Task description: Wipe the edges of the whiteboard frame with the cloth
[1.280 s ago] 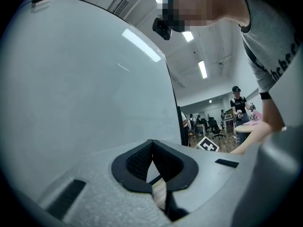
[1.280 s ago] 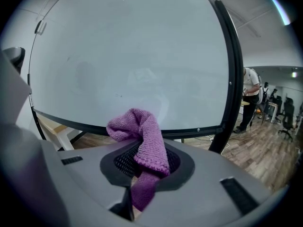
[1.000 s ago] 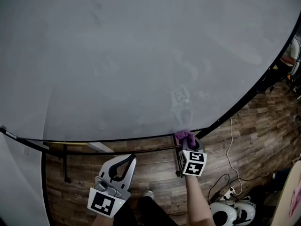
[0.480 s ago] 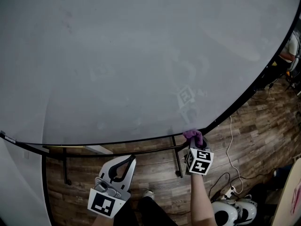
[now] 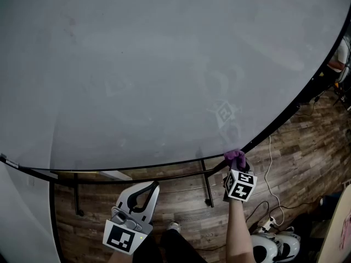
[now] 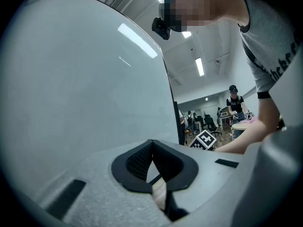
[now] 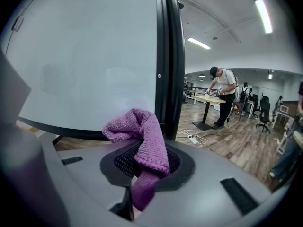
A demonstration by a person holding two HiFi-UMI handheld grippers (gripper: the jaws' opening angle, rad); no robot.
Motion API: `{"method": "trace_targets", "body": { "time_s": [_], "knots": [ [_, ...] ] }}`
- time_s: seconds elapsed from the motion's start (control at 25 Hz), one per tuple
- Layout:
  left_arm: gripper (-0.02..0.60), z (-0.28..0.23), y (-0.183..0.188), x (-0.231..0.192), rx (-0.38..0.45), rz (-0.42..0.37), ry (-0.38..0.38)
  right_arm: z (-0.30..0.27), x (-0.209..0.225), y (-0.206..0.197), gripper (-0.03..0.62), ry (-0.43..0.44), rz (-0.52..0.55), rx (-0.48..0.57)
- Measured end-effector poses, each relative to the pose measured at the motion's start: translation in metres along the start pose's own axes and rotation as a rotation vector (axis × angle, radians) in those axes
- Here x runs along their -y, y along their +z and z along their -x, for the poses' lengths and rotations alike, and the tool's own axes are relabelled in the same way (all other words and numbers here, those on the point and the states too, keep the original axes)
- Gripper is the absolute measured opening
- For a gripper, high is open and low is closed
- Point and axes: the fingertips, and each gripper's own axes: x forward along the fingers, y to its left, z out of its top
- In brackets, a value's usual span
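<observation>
The whiteboard [image 5: 164, 64] fills most of the head view, with its black frame [image 5: 137, 167] running along the lower edge. My right gripper [image 5: 237, 166] is shut on a purple cloth [image 5: 236, 158] and holds it against the frame near the lower right corner. In the right gripper view the cloth [image 7: 142, 136] bulges out of the right gripper [image 7: 144, 157], touching the black frame [image 7: 171, 65]. My left gripper [image 5: 143, 189] hangs below the board, away from the frame. Its jaws meet at the tips with nothing between them, as the left gripper [image 6: 152, 148] shows in its own view.
The board's black stand legs [image 5: 207, 182] rise from the wood floor. A white cable [image 5: 267, 174] and two white rounded objects [image 5: 269, 248] lie on the floor at lower right. A person [image 7: 222, 96] stands at a desk far behind the board.
My right gripper has slid the purple cloth to the right along the lower frame. The left gripper has stayed where it was.
</observation>
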Motion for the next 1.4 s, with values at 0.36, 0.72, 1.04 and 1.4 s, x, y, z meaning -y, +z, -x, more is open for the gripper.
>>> {"method": "trace_targets", "body": {
  "time_s": [0.36, 0.72, 1.04, 1.4],
  "knots": [
    [0.017, 0.004, 0.000, -0.006, -0.004, 0.004, 0.012, -0.004, 0.028, 0.004, 0.060, -0.061, -0.053, -0.004],
    [0.017, 0.020, -0.001, -0.012, -0.003, 0.006, 0.021, 0.003, 0.024, 0.002, 0.060, -0.071, -0.056, 0.008],
    [0.017, 0.048, 0.006, -0.010, 0.015, 0.003, 0.027, 0.046, -0.006, -0.001, 0.060, -0.005, -0.057, 0.079],
    [0.017, 0.106, 0.022, -0.016, 0.045, -0.023, 0.038, 0.114, -0.064, 0.008, 0.060, 0.080, -0.047, 0.167]
  ]
}}
